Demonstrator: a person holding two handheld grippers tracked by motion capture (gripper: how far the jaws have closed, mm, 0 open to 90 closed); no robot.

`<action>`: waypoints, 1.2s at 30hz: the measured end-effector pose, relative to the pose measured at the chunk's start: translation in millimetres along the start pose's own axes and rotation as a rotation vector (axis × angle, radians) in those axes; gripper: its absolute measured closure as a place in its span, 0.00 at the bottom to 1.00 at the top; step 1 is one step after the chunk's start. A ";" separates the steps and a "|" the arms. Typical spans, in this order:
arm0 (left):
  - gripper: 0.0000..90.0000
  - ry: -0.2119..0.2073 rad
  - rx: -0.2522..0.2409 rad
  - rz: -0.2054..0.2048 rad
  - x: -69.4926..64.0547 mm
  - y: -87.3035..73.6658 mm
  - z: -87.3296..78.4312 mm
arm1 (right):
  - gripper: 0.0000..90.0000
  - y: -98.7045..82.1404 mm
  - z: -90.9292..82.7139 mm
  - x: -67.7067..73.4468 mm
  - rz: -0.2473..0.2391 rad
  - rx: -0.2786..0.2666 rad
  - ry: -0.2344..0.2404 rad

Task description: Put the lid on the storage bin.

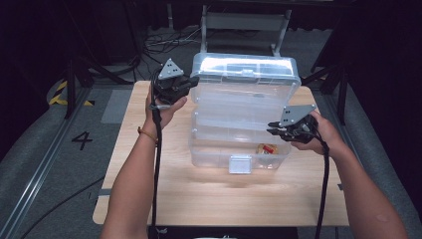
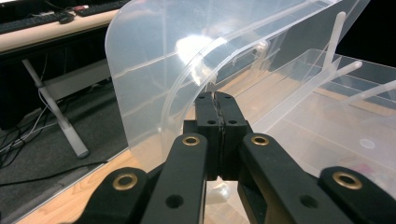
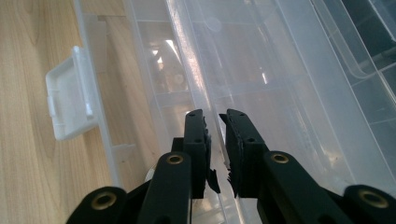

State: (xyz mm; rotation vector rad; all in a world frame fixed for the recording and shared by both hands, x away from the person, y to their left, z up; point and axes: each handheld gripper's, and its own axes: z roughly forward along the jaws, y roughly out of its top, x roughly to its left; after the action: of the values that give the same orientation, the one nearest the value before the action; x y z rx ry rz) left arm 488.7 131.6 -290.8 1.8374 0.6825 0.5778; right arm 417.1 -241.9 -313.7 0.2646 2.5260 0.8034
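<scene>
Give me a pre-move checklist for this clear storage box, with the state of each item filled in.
1. Left gripper clamped on the lid edge: ok, jaws shut on it.
2. Right gripper gripping the inner tray rim: cannot tell, a narrow gap shows between the jaws.
3. Lid raised clear of the box: ok.
4. Front latch released: ok, it hangs loose.
5. Box fully on the table: ok.

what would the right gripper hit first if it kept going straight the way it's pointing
Probably nothing new: the right gripper already straddles a clear wall of the plastic organizer box. Going straight on, its jaws would likely slide along that wall across the box, though depth is unclear.
</scene>
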 end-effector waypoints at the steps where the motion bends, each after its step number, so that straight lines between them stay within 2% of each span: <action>1: 1.00 -0.004 0.000 -0.002 -0.3 -0.1 -0.2 | 0.89 -0.7 -0.4 0.4 -0.001 -0.001 -0.001; 9: 1.00 -0.016 0.012 0.008 -2.9 -0.9 -3.2 | 0.88 -5.5 -3.4 1.9 0.011 -0.016 -0.009; 12: 1.00 -0.013 0.030 0.026 -4.9 -2.0 -4.2 | 0.88 -8.1 -6.1 2.2 0.016 -0.021 -0.019; 18: 1.00 -0.027 0.035 0.036 -7.7 -6.7 -7.4 | 0.88 -15.1 -10.1 4.0 0.047 -0.045 -0.026; 22: 1.00 -0.026 0.036 0.049 -9.5 -7.6 -9.0 | 0.88 -14.8 -11.8 6.3 0.041 -0.032 -0.042; 26: 1.00 -0.035 0.038 0.045 -10.5 -8.5 -11.5 | 0.88 -18.0 -15.0 7.0 0.051 -0.043 -0.048; 31: 1.00 -0.037 0.039 0.069 -14.1 -8.7 -18.1 | 0.87 -25.4 -22.9 6.6 0.085 -0.070 -0.053; 34: 1.00 -0.065 0.020 0.067 -15.7 -9.9 -21.2 | 0.87 -31.2 -26.6 6.4 0.104 -0.085 -0.060; 36: 1.00 -0.068 0.023 0.070 -18.1 -10.0 -21.6 | 0.86 -35.1 -29.0 6.9 0.121 -0.098 -0.062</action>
State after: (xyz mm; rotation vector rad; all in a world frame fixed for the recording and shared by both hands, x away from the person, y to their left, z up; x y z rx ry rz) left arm 459.4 136.5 -294.2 1.8996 0.5837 0.5530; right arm 395.4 -282.4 -316.1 0.4066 2.4234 0.9479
